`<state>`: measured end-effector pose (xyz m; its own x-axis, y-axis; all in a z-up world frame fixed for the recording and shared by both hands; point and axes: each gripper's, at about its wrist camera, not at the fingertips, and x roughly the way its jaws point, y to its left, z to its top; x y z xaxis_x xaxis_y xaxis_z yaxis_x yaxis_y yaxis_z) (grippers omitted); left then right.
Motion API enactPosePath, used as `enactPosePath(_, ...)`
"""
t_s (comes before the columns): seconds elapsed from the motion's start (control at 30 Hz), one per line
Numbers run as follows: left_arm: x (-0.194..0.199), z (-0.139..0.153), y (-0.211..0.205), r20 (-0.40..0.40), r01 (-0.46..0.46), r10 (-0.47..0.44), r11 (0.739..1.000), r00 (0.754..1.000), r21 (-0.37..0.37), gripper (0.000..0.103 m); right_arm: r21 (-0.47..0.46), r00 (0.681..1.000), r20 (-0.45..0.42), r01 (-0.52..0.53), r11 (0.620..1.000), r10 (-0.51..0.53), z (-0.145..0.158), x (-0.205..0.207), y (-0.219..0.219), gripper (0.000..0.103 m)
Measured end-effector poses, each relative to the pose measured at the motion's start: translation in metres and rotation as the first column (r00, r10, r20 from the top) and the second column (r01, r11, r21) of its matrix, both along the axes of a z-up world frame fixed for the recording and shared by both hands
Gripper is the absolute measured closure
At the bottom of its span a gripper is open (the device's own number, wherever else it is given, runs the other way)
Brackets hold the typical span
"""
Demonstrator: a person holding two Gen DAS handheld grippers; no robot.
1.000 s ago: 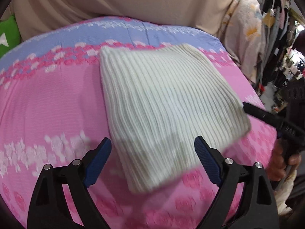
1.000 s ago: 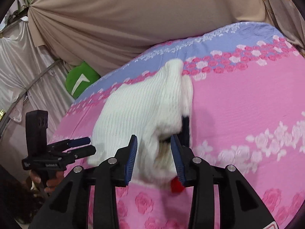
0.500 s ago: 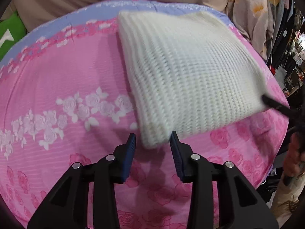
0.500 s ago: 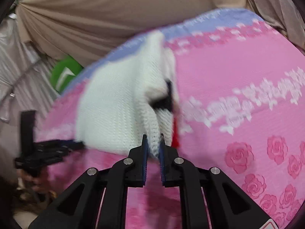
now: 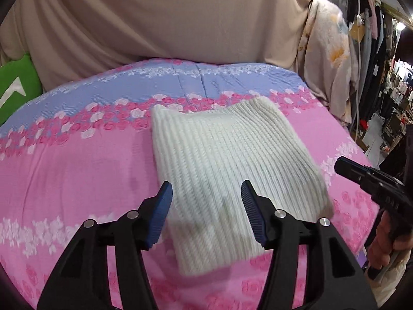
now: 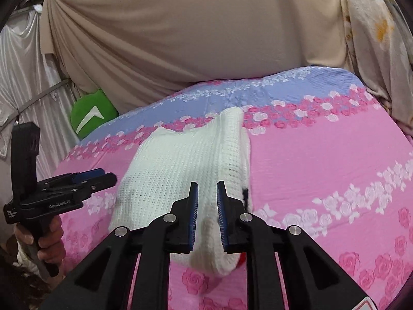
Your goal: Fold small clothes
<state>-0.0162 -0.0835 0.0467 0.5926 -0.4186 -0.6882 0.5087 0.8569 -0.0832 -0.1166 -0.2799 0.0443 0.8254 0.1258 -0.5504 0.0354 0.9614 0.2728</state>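
Knitwear (image 5: 227, 180) is lying folded flat on the bed (image 5: 77, 170), released a moment ago. Left hand-held gripper (image 5: 206, 214) is hovering wide open, empty; right hand-held gripper (image 6: 207, 214) is narrowly parted, gripping nothing.

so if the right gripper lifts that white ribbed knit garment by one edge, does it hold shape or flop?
Likely flops: the white ribbed knit garment already sags at its edges on the pink floral bedsheet. The chunky knit probably grips the right gripper's pads rather than slipping. Probably light, and folded layers may fall open.

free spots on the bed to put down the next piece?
Bare sheet left of the white knit, out toward the green cushion. Bare pink sheet right of the knit in the right wrist view. Crowded: the near edge, where both grippers meet the knit.
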Motion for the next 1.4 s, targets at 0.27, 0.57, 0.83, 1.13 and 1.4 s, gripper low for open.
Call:
enactPosePath(0.27, 0.024, -0.039, -0.024, -0.015, -0.075, 0.077, 0.991, 0.997, 0.110, 0.045, -0.101, 0.994, -0.082, 0.068, 0.993, -0.077, -0.020, 0.034, 0.005, 0.090)
enactPosePath(0.57, 0.028, -0.044, -0.029, 0.001, -0.096, 0.097, 0.987, 0.995, 0.131, 0.038, -0.133, 0.988, -0.133, 0.058, 0.990, -0.075, -0.032, 0.064, 0.003, 0.090)
enactPosePath(0.83, 0.028, -0.044, -0.030, 0.003, -0.101, 0.102, 0.986, 0.995, 0.135, 0.037, -0.133, 0.993, -0.100, 0.046, 0.990, -0.059, 0.006, 0.130, -0.016, 0.090)
enactPosePath(1.13, 0.031, -0.044, -0.030, 0.005, -0.104, 0.104, 0.984, 0.995, 0.146, 0.036, -0.129, 0.988, -0.118, 0.081, 0.988, -0.096, -0.002, 0.136, -0.020, 0.083)
enactPosePath(1.4, 0.031, -0.044, -0.030, 0.007, -0.107, 0.107, 0.983, 0.994, 0.147, 0.036, -0.094, 0.983, -0.154, 0.084, 0.992, -0.098, -0.031, 0.061, -0.002, 0.082)
